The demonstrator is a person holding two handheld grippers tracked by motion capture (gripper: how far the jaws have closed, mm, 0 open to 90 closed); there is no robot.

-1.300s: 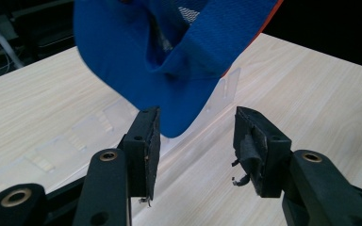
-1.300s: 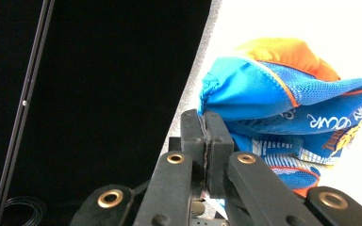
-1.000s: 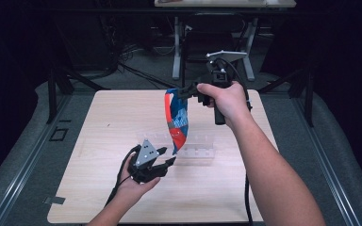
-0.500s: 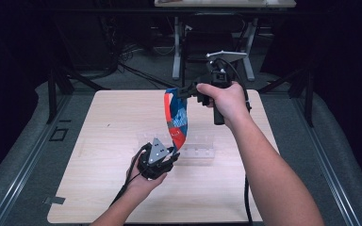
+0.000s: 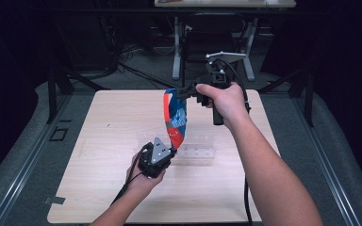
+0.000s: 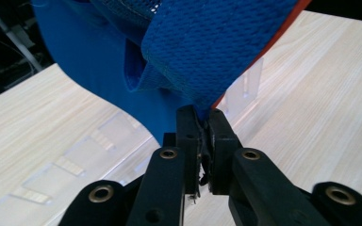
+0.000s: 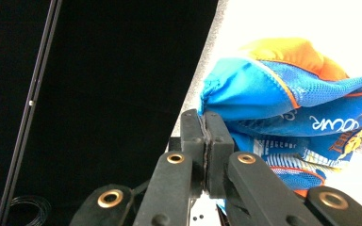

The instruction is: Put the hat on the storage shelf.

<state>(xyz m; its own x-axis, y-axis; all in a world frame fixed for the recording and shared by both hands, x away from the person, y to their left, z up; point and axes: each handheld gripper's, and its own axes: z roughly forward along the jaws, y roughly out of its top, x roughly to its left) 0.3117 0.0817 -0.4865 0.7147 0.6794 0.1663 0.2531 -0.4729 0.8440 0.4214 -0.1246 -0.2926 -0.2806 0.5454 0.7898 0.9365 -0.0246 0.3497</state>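
1. Jersey (image 5: 175, 117) hangs above the clear tray (image 5: 202, 151) on the desk (image 5: 99, 141), strung between both claws.
2. Right claw (image 5: 183, 92) is clamped tight on the jersey's top edge.
3. Left claw (image 5: 170, 149) has just been closing; its jaws now pinch the jersey's bottom hem, just beside the tray.

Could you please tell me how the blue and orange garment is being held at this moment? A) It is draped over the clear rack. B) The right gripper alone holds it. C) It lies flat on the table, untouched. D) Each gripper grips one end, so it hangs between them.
D: the right gripper pinches the top of the garment, and the left gripper has just closed its jaws on the lower end.
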